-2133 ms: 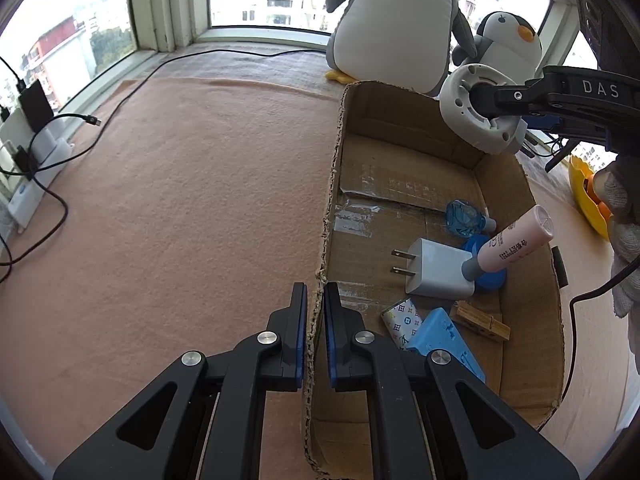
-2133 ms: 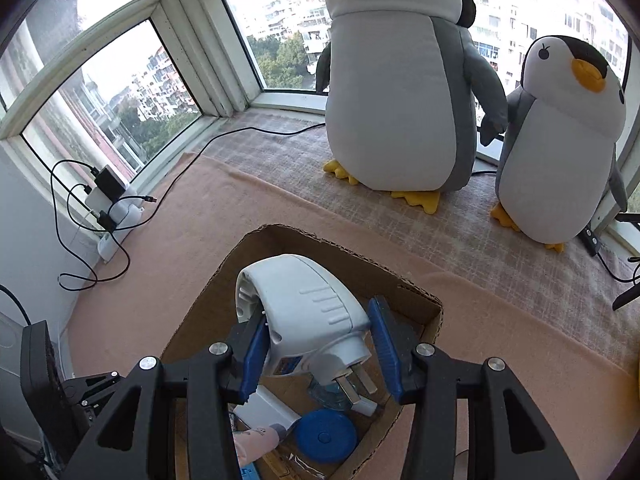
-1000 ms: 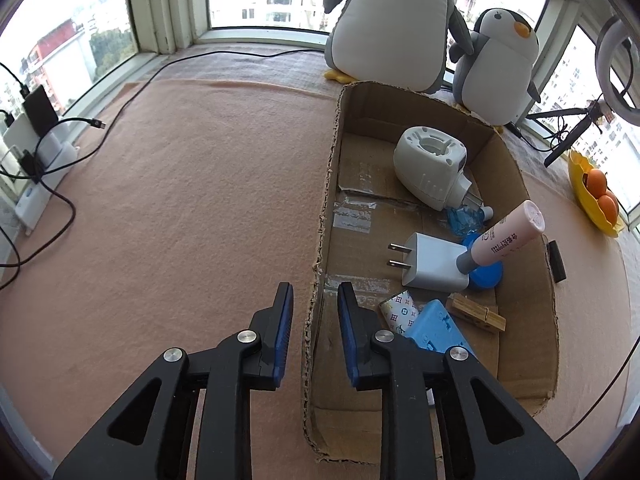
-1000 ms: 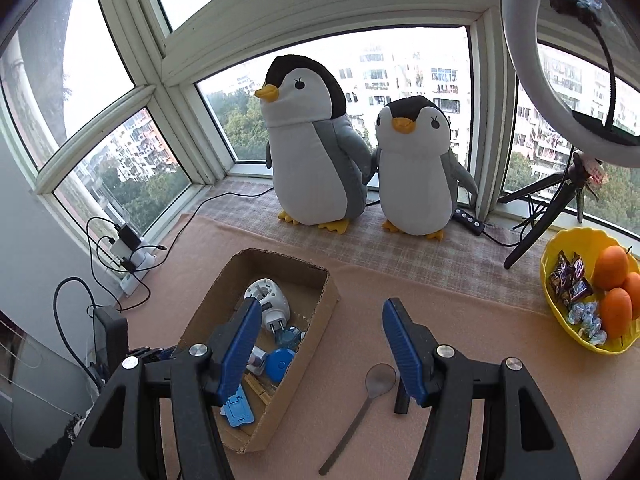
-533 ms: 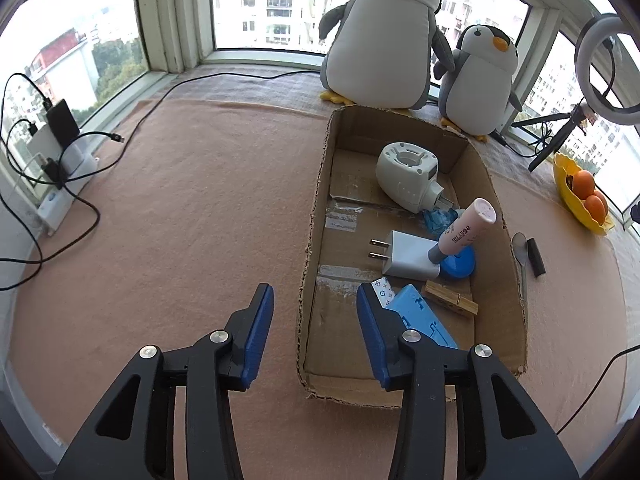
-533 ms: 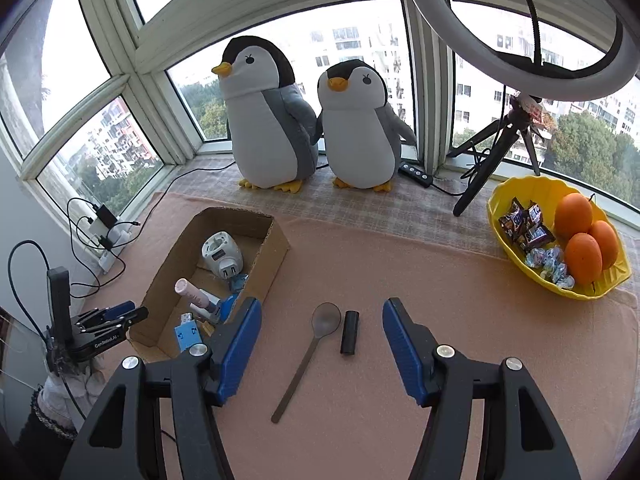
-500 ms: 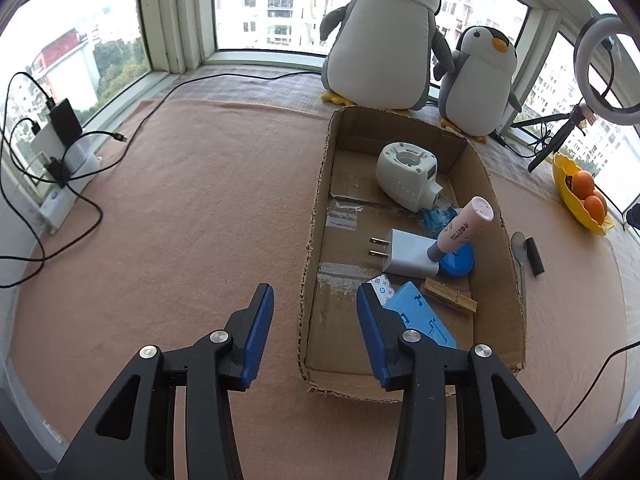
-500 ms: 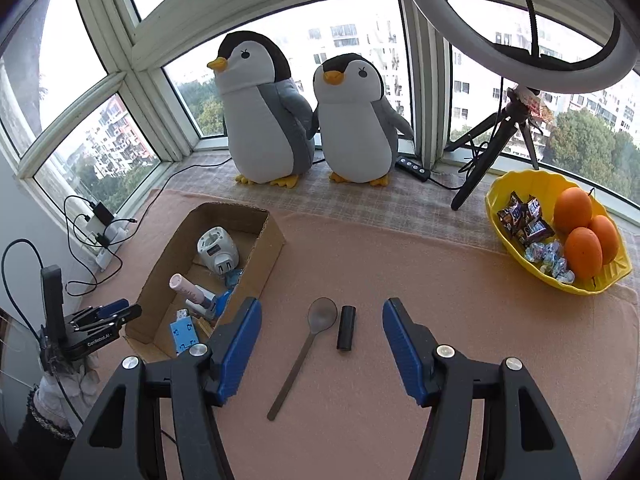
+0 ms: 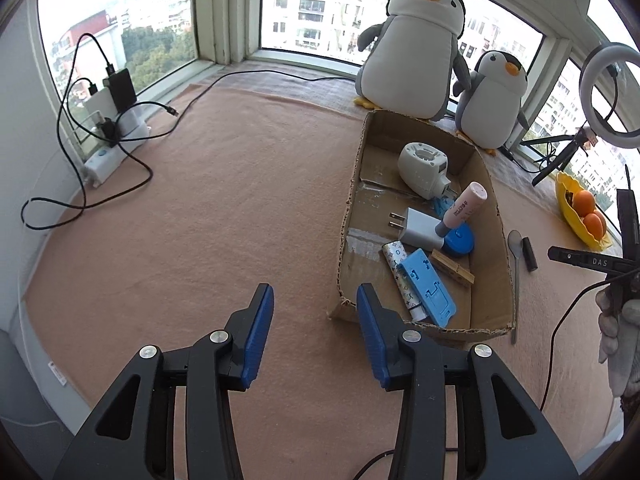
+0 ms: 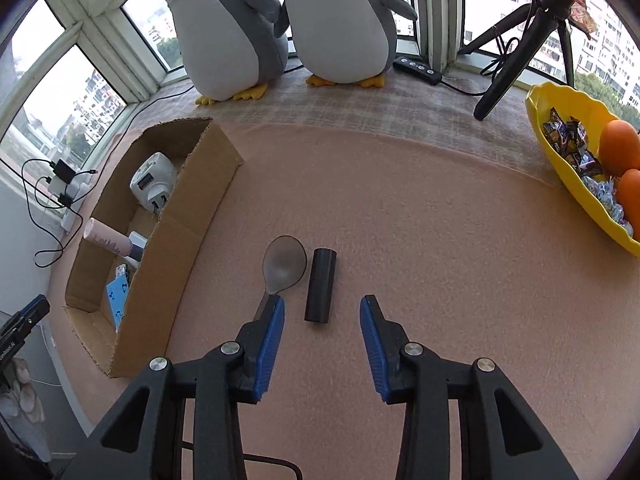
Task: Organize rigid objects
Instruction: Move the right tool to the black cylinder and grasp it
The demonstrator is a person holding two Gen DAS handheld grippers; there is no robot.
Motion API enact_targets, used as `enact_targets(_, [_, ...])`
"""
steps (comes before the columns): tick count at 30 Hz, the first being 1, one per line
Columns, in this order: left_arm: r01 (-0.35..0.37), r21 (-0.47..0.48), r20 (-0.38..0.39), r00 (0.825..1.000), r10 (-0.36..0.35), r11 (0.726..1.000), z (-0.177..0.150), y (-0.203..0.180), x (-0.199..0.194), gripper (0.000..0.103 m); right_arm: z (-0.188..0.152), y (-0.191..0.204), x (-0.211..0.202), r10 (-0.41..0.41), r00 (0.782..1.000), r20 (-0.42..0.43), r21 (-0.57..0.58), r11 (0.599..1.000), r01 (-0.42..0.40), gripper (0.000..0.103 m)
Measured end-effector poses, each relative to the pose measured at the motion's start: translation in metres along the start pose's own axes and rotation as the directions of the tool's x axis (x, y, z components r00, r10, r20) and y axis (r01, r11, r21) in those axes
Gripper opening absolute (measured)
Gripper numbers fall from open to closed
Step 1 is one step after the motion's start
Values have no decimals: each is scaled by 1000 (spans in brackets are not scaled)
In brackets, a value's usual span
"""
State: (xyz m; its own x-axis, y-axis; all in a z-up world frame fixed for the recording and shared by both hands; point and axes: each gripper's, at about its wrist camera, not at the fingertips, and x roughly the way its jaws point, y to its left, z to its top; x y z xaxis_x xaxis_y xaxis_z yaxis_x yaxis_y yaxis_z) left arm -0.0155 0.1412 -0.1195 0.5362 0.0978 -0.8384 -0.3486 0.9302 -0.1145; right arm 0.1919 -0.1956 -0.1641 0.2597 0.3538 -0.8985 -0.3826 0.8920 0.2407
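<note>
Setting: a domestic room in a high-rise flat. Indicators: a bay window overlooking apartment blocks; two plush penguins on the sill ledge; a pink carpet covering the floor; a yellow fruit bowl holding oranges and sweets; a power strip with chargers; a ring light on a tripod.

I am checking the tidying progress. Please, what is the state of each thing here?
left hand-held gripper: open, empty.
right hand-held gripper: open, empty.
cardboard box: open-topped, holding items.
pink tube: tilted inside the box.
spoon: outside the box, bowl up.
black cylinder: lying beside the spoon.
</note>
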Motion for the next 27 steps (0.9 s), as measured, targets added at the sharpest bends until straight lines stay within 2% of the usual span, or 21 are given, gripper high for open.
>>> enact_targets(12, [-36,-62,-10,999,35,997,-17,14,-8,42,13,1,44,-39,996,-80,-55,998,35,23])
enact_targets(18, [-36,-57,-7,999,35,998,-15,13,-8,42,15,4,47,-62,994,-87,-79,995,55,15])
enact_targets(27, [-16,-53,-18,1000,15,998,-12,12,1,42,4,5,33,-74,996,-56,-89,994,68,15])
